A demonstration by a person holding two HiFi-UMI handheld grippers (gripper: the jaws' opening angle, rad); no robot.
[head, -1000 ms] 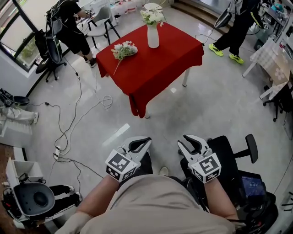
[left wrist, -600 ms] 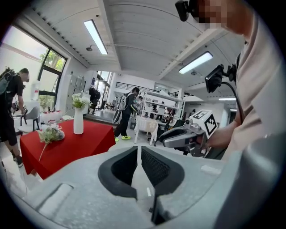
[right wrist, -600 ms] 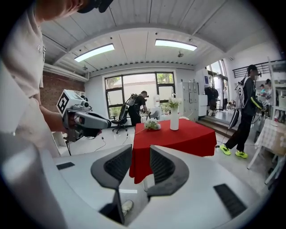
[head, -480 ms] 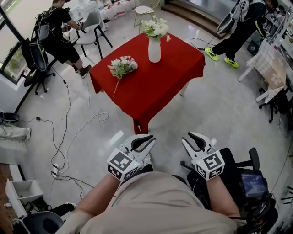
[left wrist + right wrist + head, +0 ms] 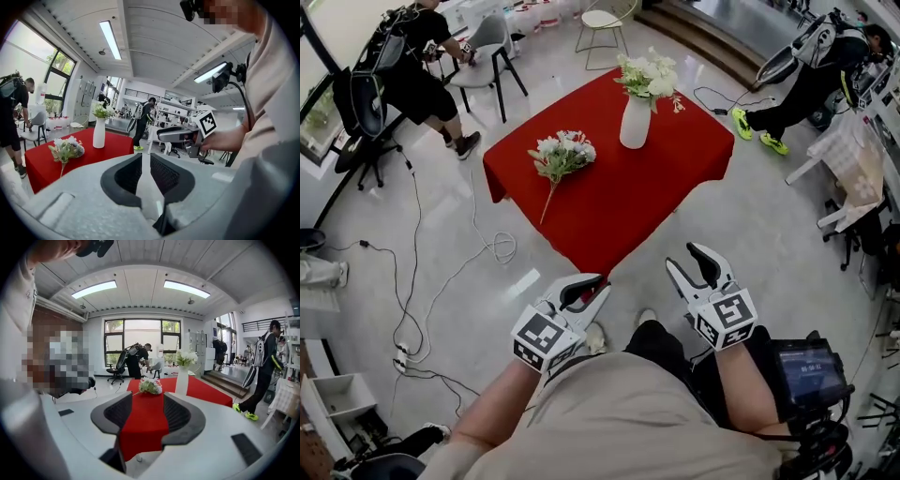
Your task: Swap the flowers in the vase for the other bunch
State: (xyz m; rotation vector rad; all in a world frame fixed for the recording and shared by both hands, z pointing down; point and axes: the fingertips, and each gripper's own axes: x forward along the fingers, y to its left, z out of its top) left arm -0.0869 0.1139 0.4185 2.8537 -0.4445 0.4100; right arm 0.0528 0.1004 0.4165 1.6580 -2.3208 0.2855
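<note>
A white vase [image 5: 635, 122] with a pale bunch of flowers [image 5: 649, 75] stands at the far side of the red-clothed table [image 5: 609, 211]. A second bunch [image 5: 562, 153] lies flat on the cloth to its left. Both grippers hover over the floor in front of the table's near corner, well short of it. My left gripper [image 5: 598, 284] is shut, with only a thin slit between its pads, and holds nothing. My right gripper [image 5: 682, 256] has its jaws opening, nothing between them. The right gripper view frames the lying bunch [image 5: 150, 386] and vase [image 5: 181, 380] between its pads.
Cables [image 5: 422, 272] trail over the floor on the left. One person [image 5: 412, 66] stands by chairs at the back left, another [image 5: 811, 75] at the back right. A white chair [image 5: 502, 47] stands behind the table. A dark office chair [image 5: 806, 375] sits close at my right.
The table has drawn nearer and larger in the head view as both grippers moved toward it. The right gripper's jaws have spread wider; the left's look unchanged.
</note>
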